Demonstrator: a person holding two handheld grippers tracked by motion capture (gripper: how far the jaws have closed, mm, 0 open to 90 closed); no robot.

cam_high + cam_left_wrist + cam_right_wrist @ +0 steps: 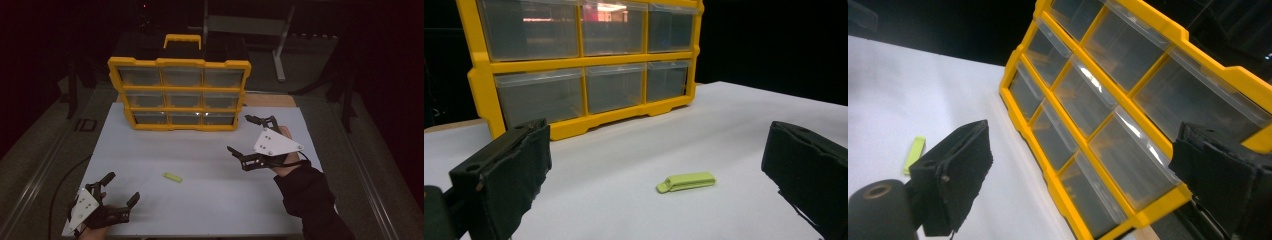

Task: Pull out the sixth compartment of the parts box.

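A yellow drawer cabinet with clear drawers stands upright at the back of the white table; it also shows in the left gripper view and in the right gripper view. A small lime-green clip-like piece lies flat on the table. My left gripper is open near the front left corner, with the green piece ahead of its jaws. My right gripper is open at the right, close to the cabinet's lower right corner. Both hold nothing.
A black metal stand is behind the table in the dark. A cable runs off the table's left side. A wooden strip shows behind the table at the right of the cabinet.
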